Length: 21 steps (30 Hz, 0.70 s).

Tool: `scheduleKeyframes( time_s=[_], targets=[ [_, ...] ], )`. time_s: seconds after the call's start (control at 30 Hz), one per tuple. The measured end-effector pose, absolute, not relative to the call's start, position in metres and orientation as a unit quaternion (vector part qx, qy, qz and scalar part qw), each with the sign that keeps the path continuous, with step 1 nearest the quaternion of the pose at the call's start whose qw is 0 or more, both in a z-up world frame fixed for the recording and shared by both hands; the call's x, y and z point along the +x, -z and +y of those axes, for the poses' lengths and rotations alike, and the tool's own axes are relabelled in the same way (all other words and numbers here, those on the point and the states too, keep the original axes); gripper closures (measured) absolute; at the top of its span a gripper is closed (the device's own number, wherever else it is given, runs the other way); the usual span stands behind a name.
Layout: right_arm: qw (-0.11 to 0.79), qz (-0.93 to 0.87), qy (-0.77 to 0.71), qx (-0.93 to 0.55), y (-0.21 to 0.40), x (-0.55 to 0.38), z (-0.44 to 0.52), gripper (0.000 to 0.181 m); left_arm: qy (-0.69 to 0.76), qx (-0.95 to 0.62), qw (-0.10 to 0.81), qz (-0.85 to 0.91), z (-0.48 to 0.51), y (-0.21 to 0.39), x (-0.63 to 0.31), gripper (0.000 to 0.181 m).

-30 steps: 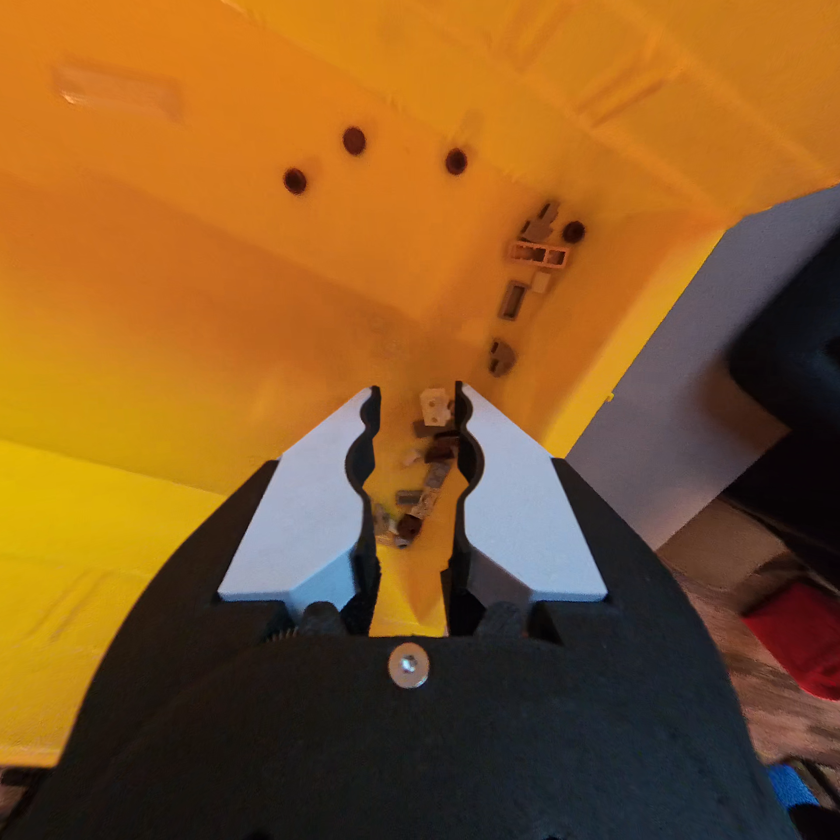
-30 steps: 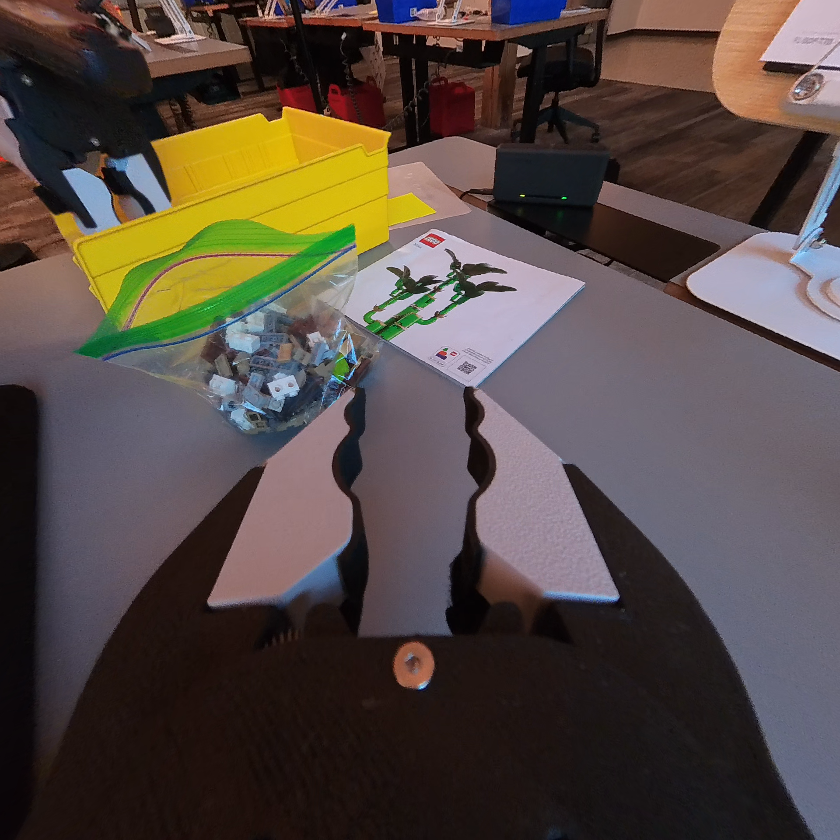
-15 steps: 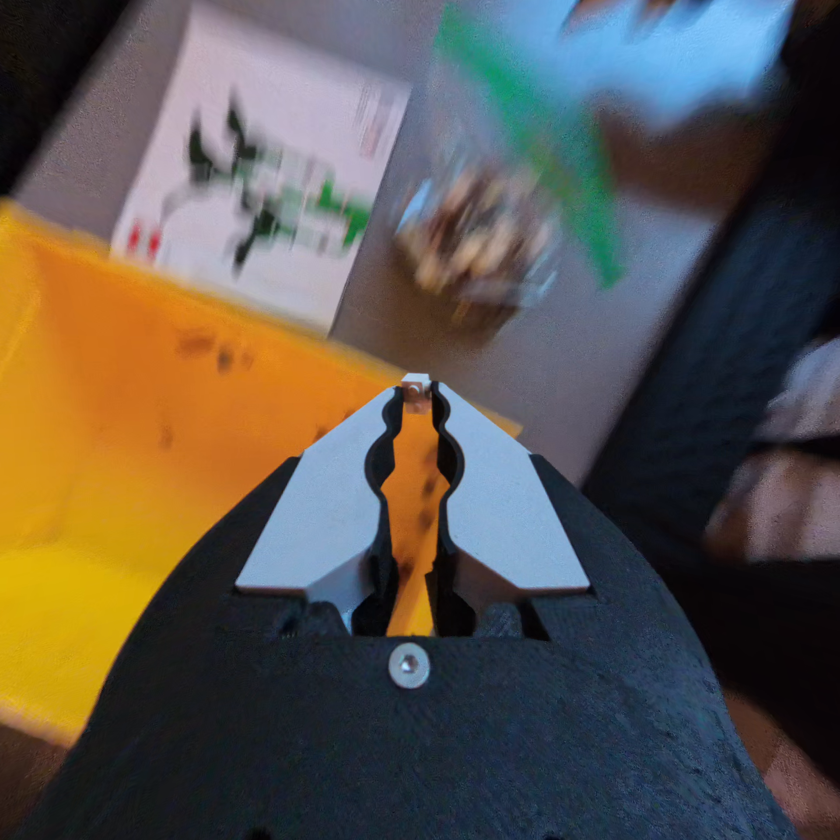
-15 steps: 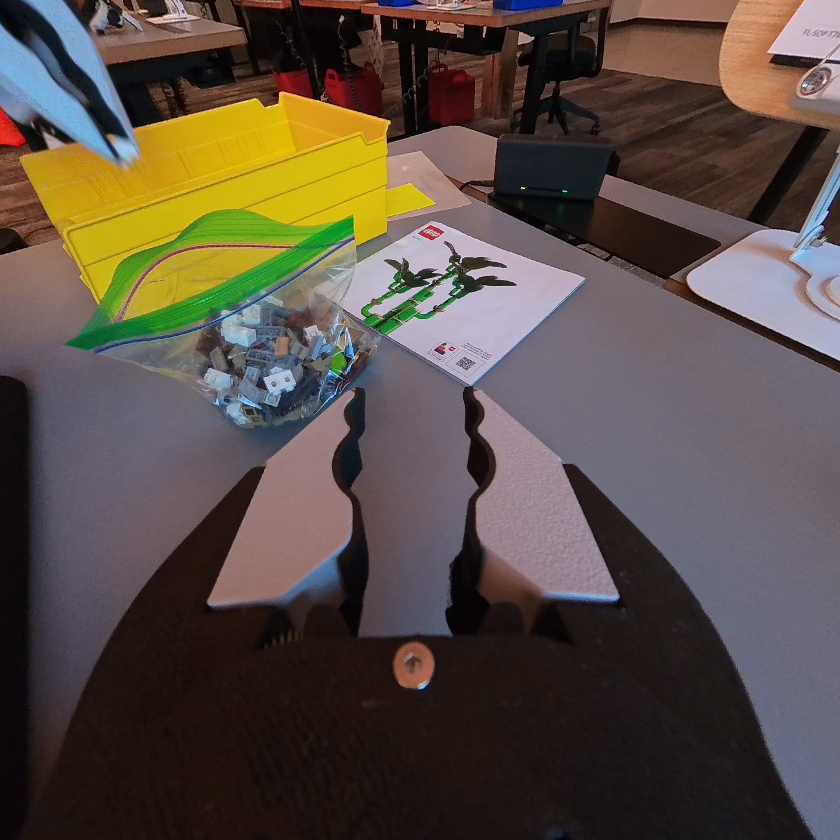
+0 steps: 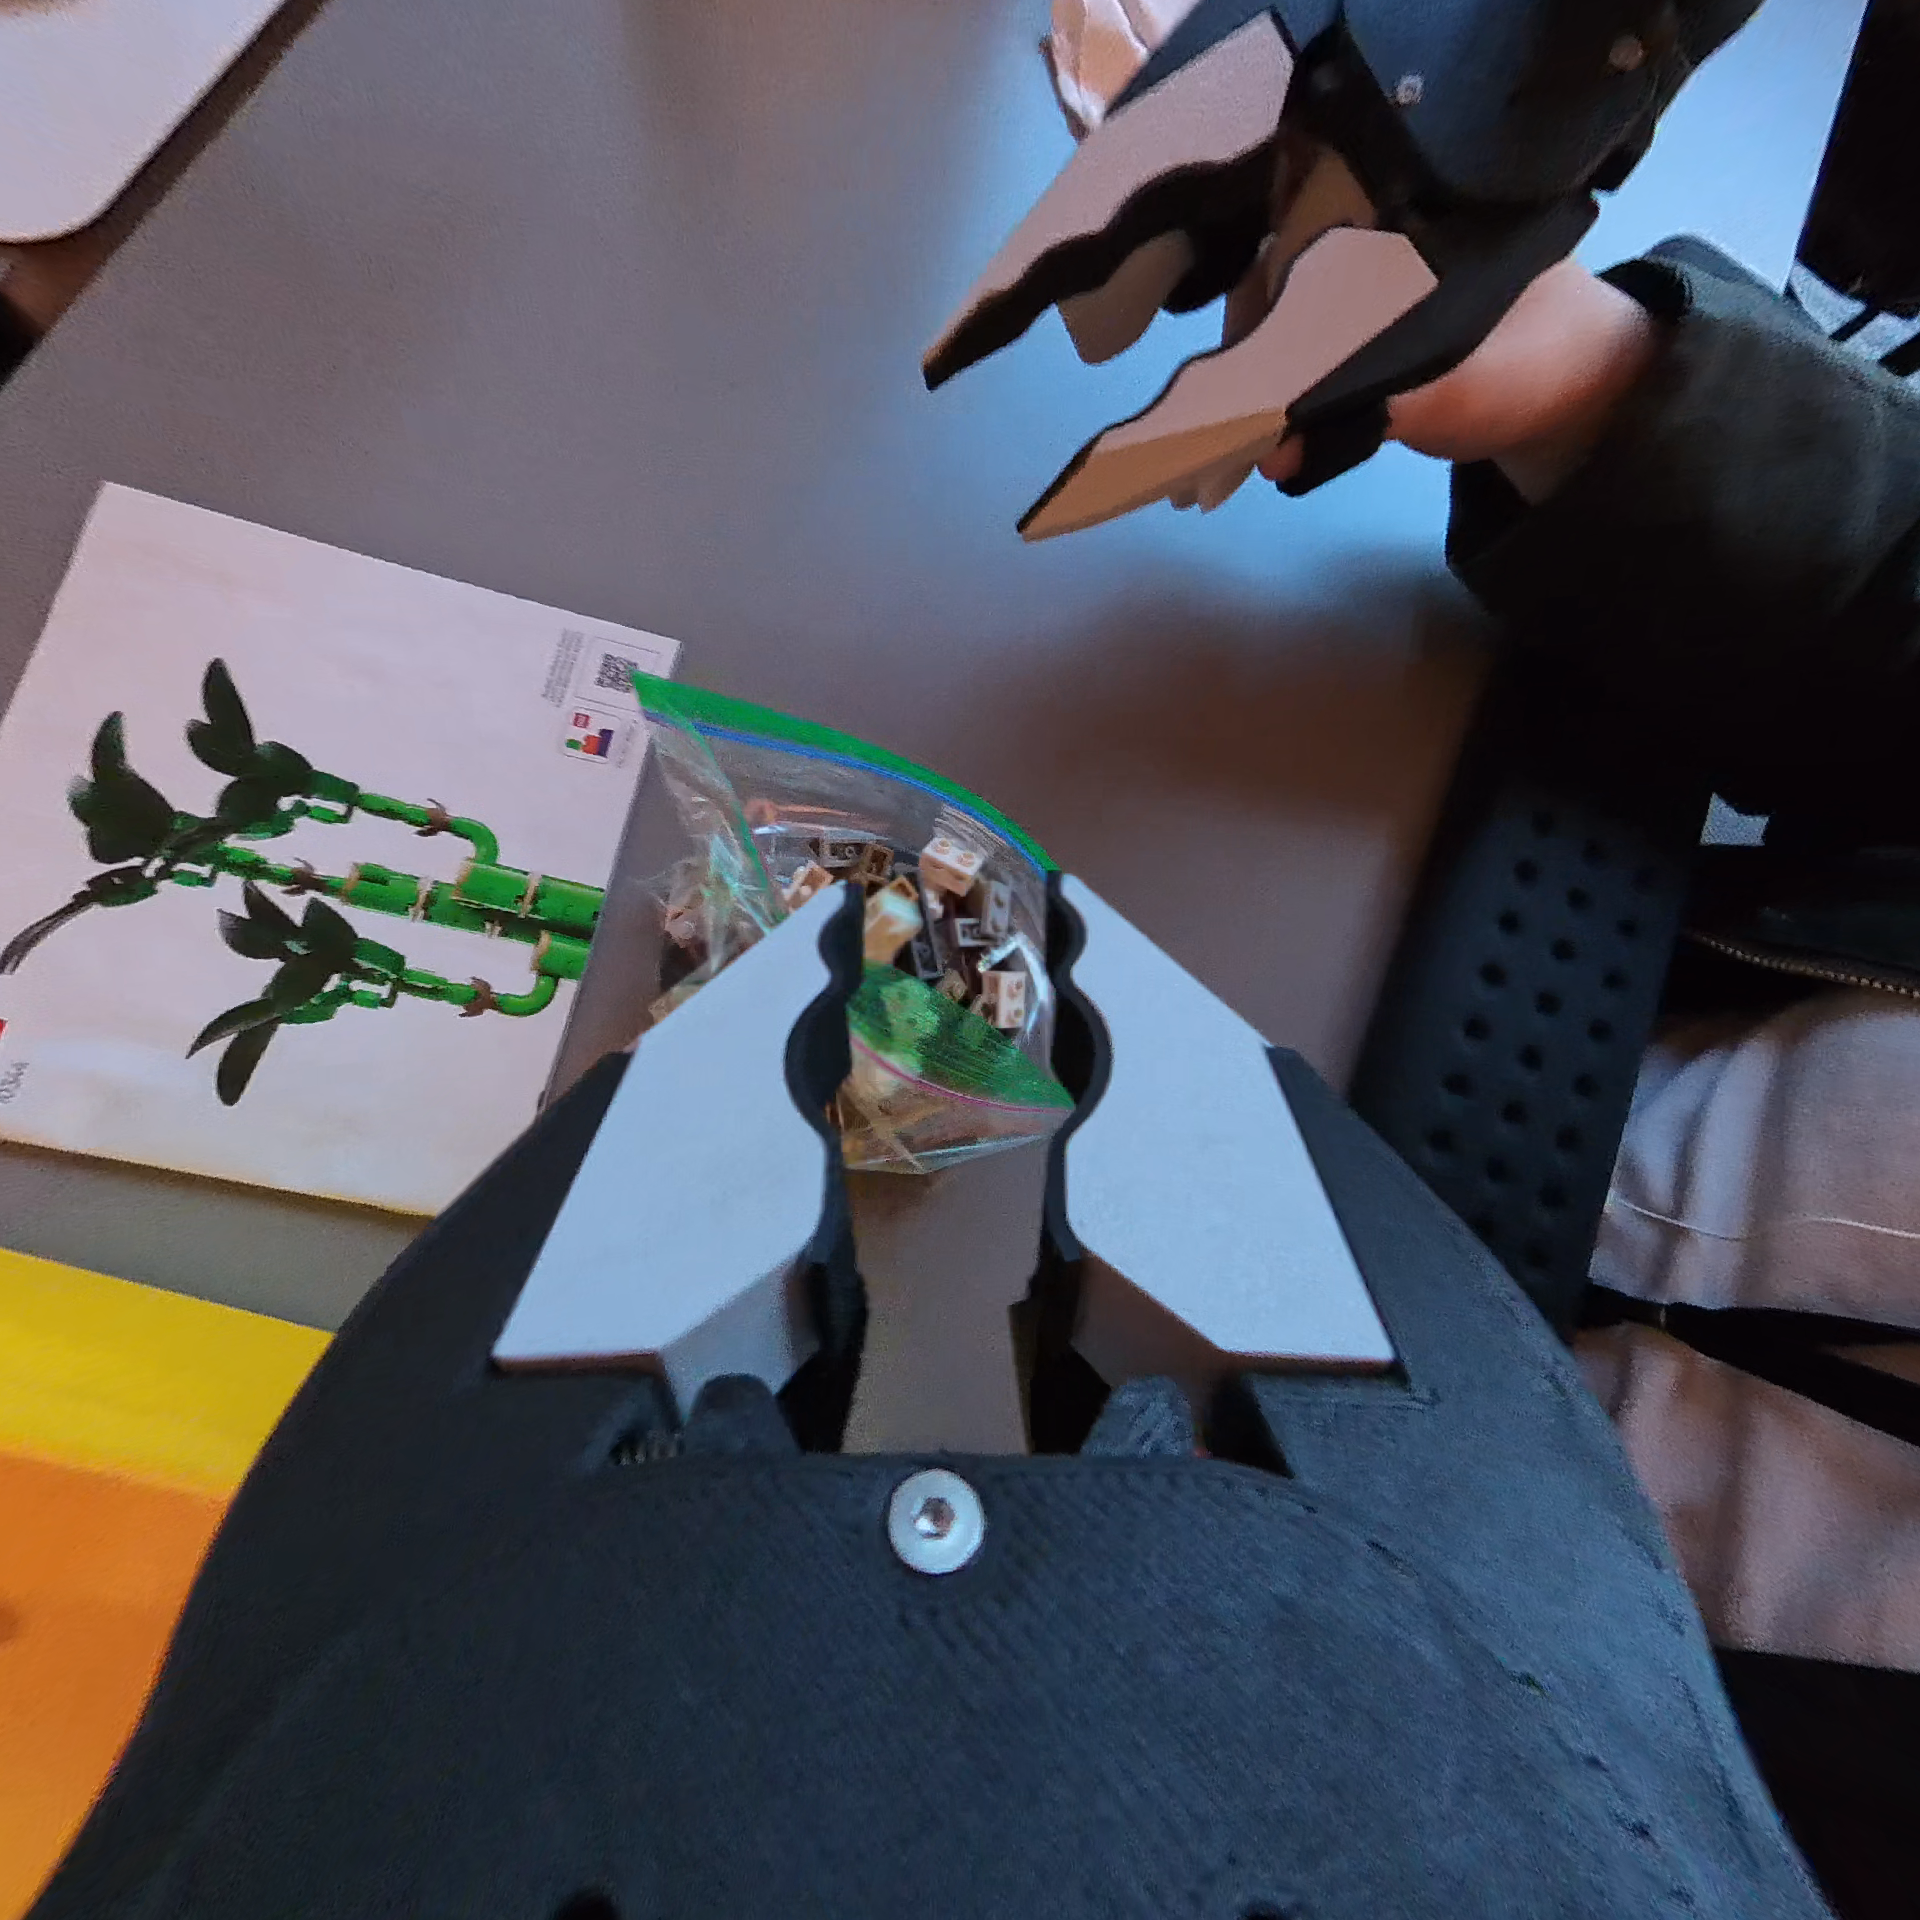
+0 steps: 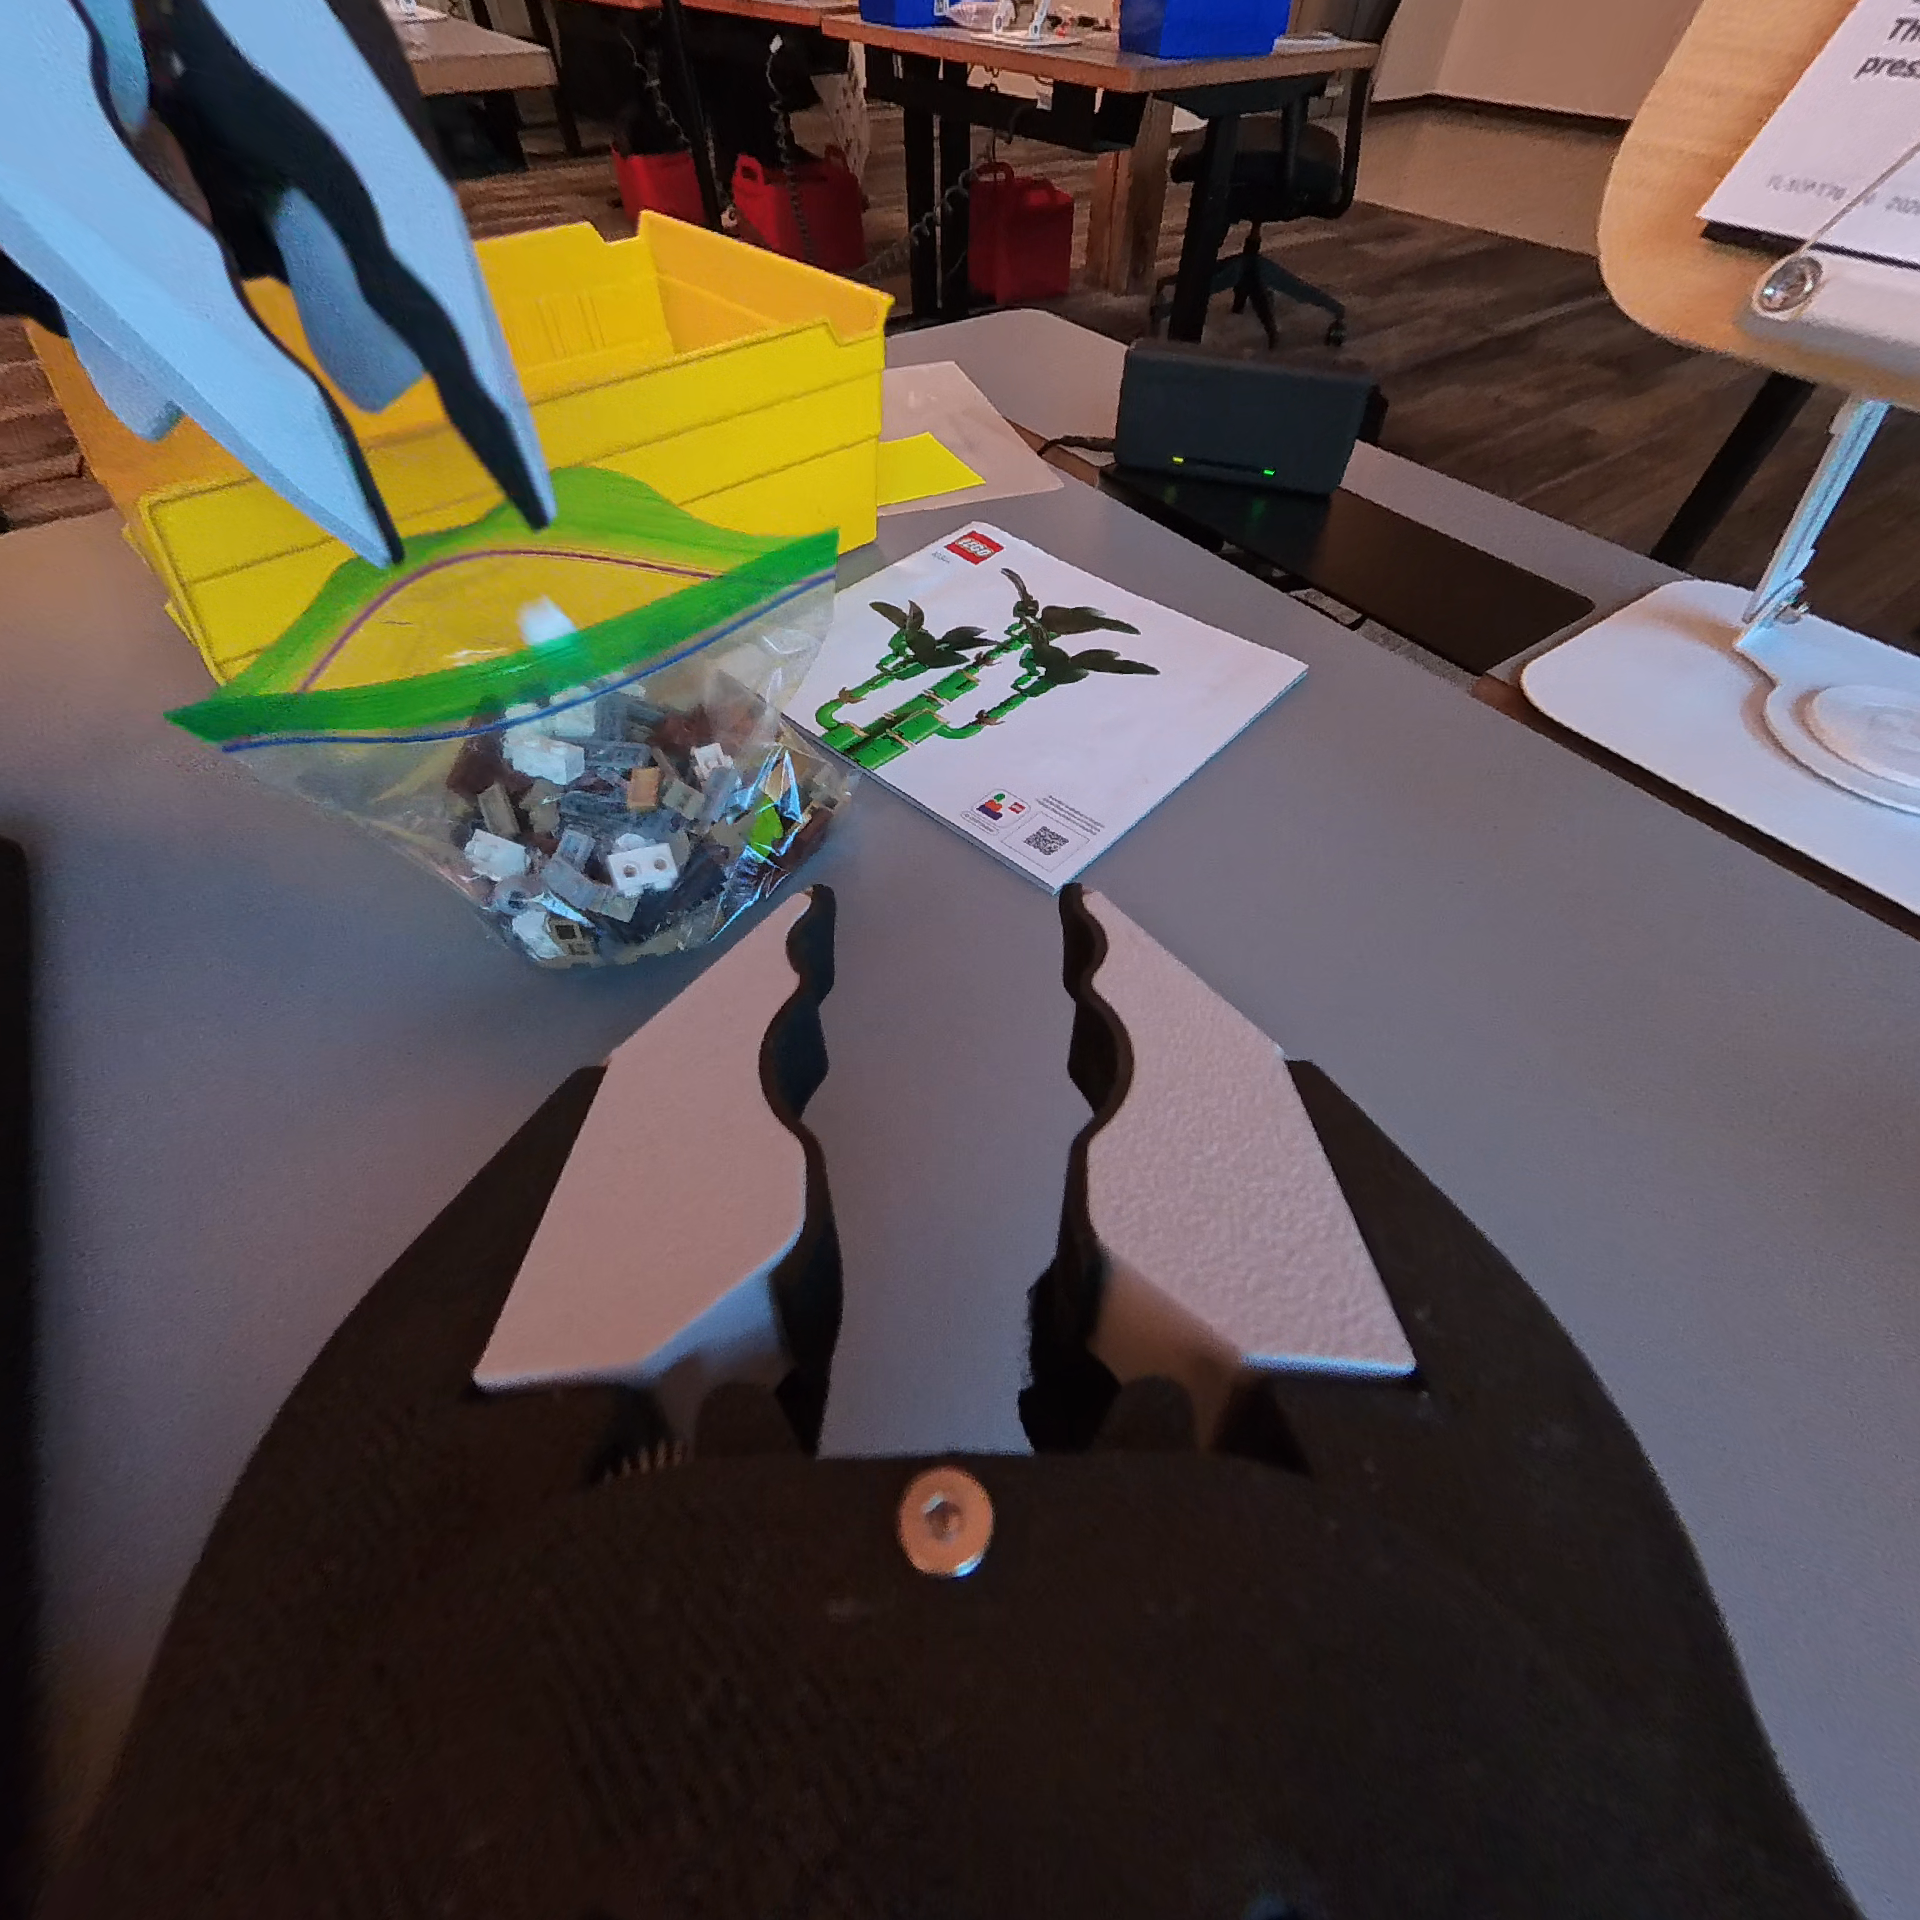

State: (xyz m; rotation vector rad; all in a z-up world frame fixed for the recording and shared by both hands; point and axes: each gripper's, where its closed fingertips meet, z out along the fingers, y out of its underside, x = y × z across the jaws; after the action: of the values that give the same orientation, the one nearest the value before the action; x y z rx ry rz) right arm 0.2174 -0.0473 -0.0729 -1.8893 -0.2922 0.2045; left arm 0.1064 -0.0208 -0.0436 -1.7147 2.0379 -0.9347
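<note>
My left tool [image 6: 457, 540], jaws apart and empty, hangs directly above the mouth of the zip bag [image 6: 582, 790]; a small white brick [image 6: 545, 623] seems mid-drop there. My right tool [image 6: 940, 914], open, sits nearer the tabletop's [image 6: 1455, 1039] front edge.
</note>
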Motion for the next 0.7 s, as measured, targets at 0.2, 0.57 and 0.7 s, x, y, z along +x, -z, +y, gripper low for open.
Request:
scheduleKeyframes(
  time_s=[0.2, 0.57, 0.7],
  targets=[
    [0.575, -0.124, -0.086, -0.804, 0.071, 0.218, -0.048, 0.138, 0.369, -0.601, 0.238, 0.668, 0.02, -0.019, 0.07, 0.149],
    [0.568, -0.126, -0.084, -0.809, 0.076, 0.217, -0.046, 0.138, 0.122, -0.685, 0.075, 0.715, 0.107, 0.135, -0.075, 0.159],
    [0.568, -0.116, -0.087, -0.81, 0.078, 0.22, -0.046, 0.138, 0.097, -0.686, 0.059, 0.719, 0.106, 0.158, -0.08, 0.161]
  ],
)
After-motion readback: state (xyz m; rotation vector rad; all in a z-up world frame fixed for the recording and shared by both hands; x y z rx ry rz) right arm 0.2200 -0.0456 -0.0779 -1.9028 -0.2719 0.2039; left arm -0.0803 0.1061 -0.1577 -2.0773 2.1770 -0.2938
